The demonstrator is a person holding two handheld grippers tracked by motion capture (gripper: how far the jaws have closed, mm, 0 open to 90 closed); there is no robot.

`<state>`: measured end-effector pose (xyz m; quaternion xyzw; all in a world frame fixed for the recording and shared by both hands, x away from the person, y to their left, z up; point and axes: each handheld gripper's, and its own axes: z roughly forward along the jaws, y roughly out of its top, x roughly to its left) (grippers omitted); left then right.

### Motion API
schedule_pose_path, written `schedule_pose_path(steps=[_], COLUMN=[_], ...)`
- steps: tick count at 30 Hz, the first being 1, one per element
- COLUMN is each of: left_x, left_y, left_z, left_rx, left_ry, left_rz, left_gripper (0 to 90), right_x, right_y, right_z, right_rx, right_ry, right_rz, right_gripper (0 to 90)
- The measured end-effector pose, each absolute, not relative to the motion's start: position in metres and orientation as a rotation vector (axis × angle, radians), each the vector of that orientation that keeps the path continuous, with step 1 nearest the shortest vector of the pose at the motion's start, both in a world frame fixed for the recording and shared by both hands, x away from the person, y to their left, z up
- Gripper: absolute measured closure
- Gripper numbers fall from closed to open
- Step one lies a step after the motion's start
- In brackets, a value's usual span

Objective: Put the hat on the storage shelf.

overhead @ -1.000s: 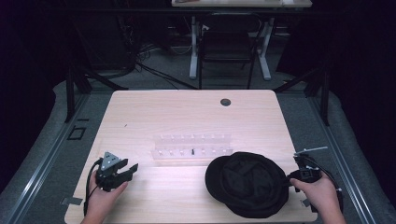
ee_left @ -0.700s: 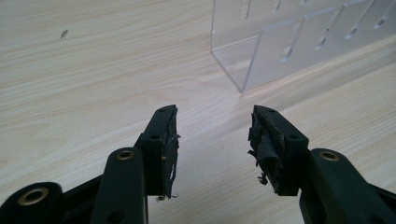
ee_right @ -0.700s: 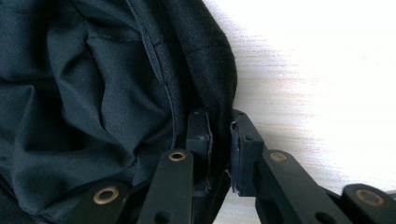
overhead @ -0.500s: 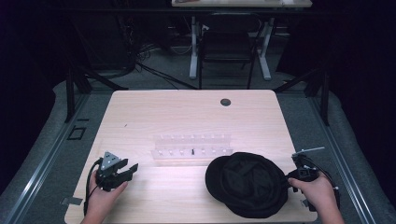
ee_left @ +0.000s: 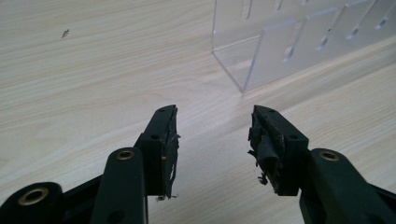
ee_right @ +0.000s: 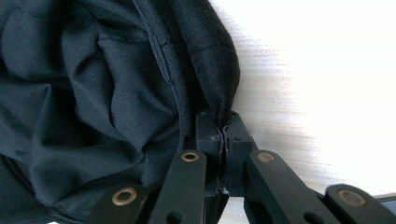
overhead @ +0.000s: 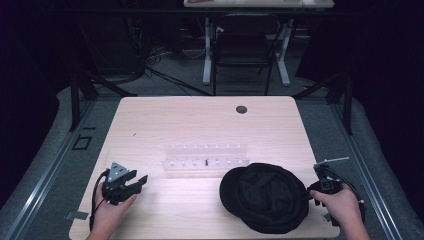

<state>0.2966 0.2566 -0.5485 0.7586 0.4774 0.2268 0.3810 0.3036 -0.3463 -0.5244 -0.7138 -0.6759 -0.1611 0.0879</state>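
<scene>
A black cloth hat [overhead: 265, 197] lies crumpled on the wooden table [overhead: 200, 125] at the front right. My right gripper [overhead: 309, 192] sits at the hat's right edge. In the right gripper view its jaws have just been closing and the right gripper [ee_right: 223, 126] is now shut on the hat's rim, with the hat [ee_right: 116, 93] bunched to the left. My left gripper [overhead: 140, 180] rests at the front left, a hand around it. The left gripper [ee_left: 212, 140] stands open over bare wood, nothing between its worn pads.
A clear acrylic rack [overhead: 206, 156] with slots stands mid-table between the two grippers; its corner [ee_left: 299, 42] is just ahead of the left jaws. A round cable hole [overhead: 241, 109] sits at the table's back. Chairs and desk legs stand beyond.
</scene>
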Motion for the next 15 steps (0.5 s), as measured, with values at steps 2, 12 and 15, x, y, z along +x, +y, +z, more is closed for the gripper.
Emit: schedule_pose_path(steps=[2, 12, 15], left_x=[0.297, 0.297, 0.296], left_y=[0.257, 0.257, 0.257], left_z=[-0.549, -0.549, -0.549], left_rx=[1.937, 1.937, 1.937], left_ry=[1.218, 1.219, 1.218], left_rz=[0.579, 0.580, 0.581], left_gripper=[51.3, 51.3, 51.3], right_x=[0.303, 0.300, 0.299], right_y=[-0.348, -0.354, -0.357], right_z=[-0.524, -0.515, -0.512], right_rx=[-2.115, -2.088, -2.075], right_ry=[-2.004, -1.941, -1.924], right_rz=[-0.504, -0.594, -0.628], right_gripper=[87.9, 88.1, 88.1])
